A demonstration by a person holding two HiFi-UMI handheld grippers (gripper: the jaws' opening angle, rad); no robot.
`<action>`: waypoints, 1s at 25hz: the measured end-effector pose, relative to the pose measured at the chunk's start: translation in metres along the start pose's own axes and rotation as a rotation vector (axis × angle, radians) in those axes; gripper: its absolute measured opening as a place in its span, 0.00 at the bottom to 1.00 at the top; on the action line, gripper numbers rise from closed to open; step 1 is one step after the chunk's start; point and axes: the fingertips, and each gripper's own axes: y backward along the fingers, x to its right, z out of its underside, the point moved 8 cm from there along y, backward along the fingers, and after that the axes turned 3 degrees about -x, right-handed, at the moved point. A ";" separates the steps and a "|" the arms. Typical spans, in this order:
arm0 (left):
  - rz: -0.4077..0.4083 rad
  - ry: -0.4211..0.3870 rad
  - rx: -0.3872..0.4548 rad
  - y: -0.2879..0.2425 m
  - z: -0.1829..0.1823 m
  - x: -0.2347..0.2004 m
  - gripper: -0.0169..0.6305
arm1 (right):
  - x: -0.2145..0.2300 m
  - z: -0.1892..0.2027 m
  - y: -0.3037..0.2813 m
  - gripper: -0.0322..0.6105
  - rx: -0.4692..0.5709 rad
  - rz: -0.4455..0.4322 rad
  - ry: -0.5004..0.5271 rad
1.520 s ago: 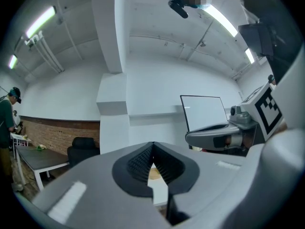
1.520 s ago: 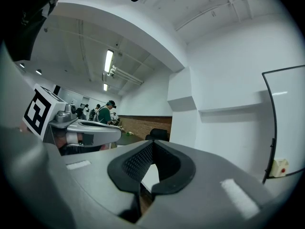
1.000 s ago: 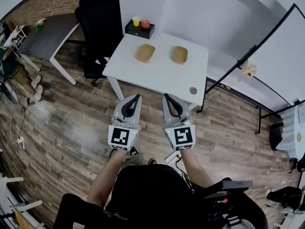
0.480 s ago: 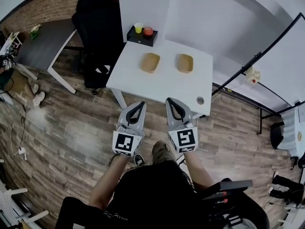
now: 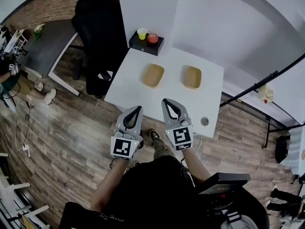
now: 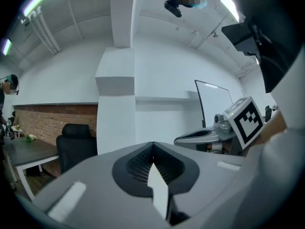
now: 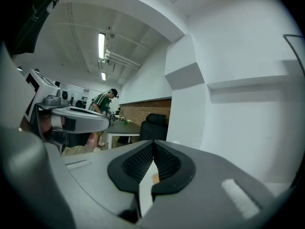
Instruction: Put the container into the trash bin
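Two brown paper containers lie side by side on the white table (image 5: 133, 87), the left one (image 5: 153, 75) and the right one (image 5: 192, 77). My left gripper (image 5: 137, 109) hovers at the table's near edge, short of the left container, shut and empty; its jaws meet at the tip (image 6: 152, 147). Beside it, my right gripper (image 5: 167, 101) reaches just over the near edge, also shut with nothing in it (image 7: 153, 144). Both point level toward the wall. No trash bin shows in any view.
A black box (image 5: 145, 43) with a yellow cup and a red item sits at the table's far left corner. A small round object (image 5: 204, 121) lies near the front right edge. A black office chair (image 5: 97, 32) and a grey desk (image 5: 47, 44) stand to the left.
The person has stepped toward the white table. Both shut grippers have moved forward from over the floor to the table's near edge.
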 end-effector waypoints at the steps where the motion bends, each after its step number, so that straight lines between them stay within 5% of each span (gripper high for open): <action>1: -0.011 0.005 -0.007 -0.012 0.002 -0.002 0.02 | 0.011 0.002 -0.012 0.08 -0.005 -0.014 -0.001; 11: -0.096 0.052 -0.028 -0.089 0.014 -0.008 0.02 | 0.083 0.024 -0.085 0.10 -0.070 -0.122 0.048; 25: -0.234 0.082 -0.113 -0.089 0.031 -0.037 0.02 | 0.082 0.099 -0.174 0.22 -0.263 -0.398 0.309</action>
